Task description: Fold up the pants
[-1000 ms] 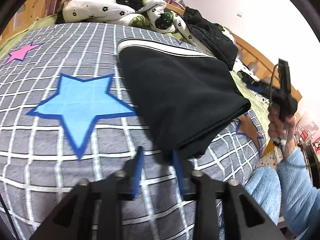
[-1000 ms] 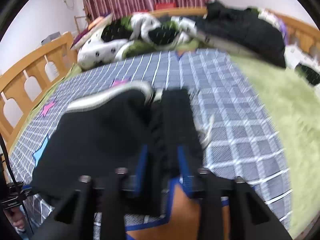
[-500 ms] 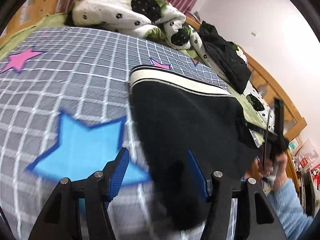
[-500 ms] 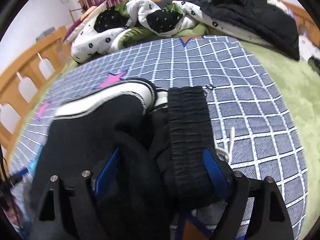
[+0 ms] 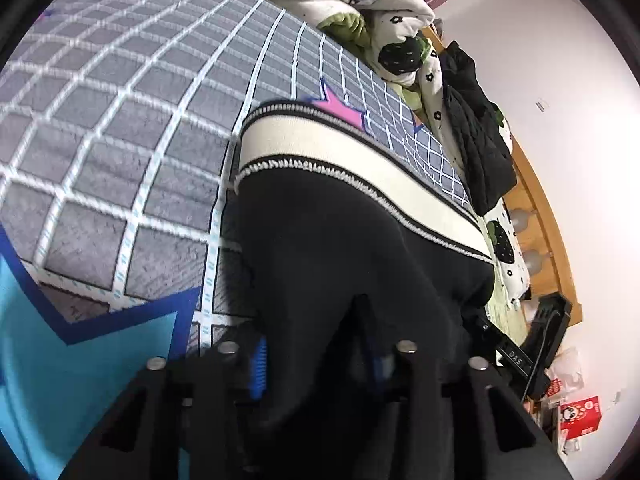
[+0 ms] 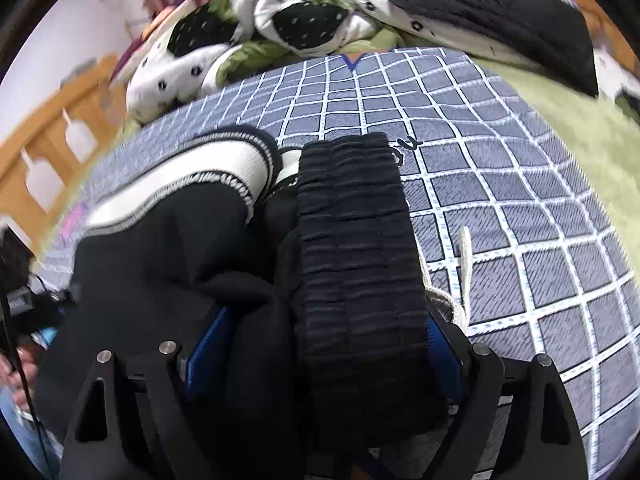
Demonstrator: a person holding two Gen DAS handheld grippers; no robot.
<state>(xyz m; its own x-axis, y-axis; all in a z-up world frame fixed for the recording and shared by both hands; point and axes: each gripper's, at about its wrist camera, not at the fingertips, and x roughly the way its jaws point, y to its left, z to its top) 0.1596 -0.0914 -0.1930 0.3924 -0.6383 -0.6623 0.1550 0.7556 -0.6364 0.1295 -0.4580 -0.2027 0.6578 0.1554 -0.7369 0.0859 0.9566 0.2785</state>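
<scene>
The black pants (image 5: 340,248) with a white side stripe (image 5: 352,160) lie folded on the grey checked bedspread (image 5: 120,128). My left gripper (image 5: 316,360) is open, its blue pads either side of the near folded edge of the fabric. In the right wrist view the pants (image 6: 168,248) show their ribbed black waistband (image 6: 356,248) and a white drawstring (image 6: 464,252). My right gripper (image 6: 312,340) is open wide around the waistband end, which fills the gap between the pads.
A black-and-white flowered quilt (image 6: 248,32) and a dark jacket (image 6: 500,12) are piled at the head of the bed. A wooden bed rail (image 6: 36,160) runs along the left. A green blanket (image 6: 580,120) lies on the right.
Both grippers have moved forward and down onto the pants. The left pads now straddle the folded edge. The right gripper has pushed further over the waistband.
</scene>
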